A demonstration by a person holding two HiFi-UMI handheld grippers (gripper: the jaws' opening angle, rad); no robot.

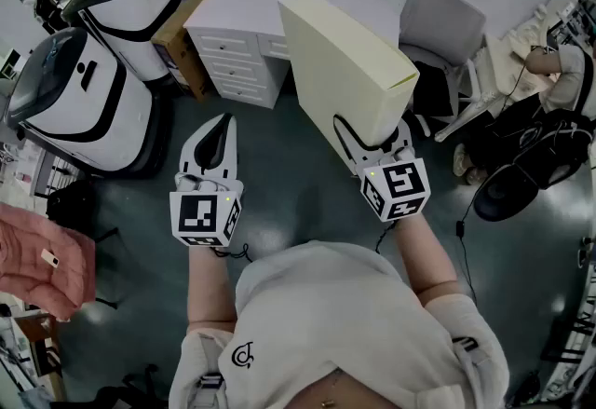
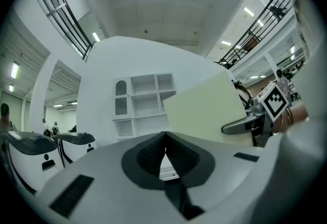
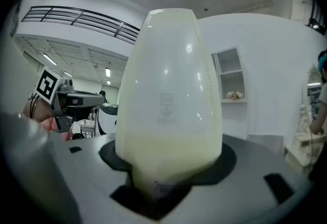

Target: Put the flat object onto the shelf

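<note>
Your right gripper (image 1: 377, 142), jaws gripping the pale flat box (image 1: 340, 62), your left gripper (image 1: 220, 129), jaws closed, empty, shelf (image 2: 145, 98) ahead

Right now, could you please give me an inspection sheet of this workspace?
Surface: dark glossy floor.
Job's things: pale flat object, held tilted in the air; white shelf ahead, above a white desk.
Clutter: two white-and-black machines, cardboard box, pink garment, white chair.
Grippers: left gripper jaws shut, empty; right gripper jaws shut on the flat object's lower end.
Cables: black cable on the floor, at right.
Surroundings: seated person at right.
</note>
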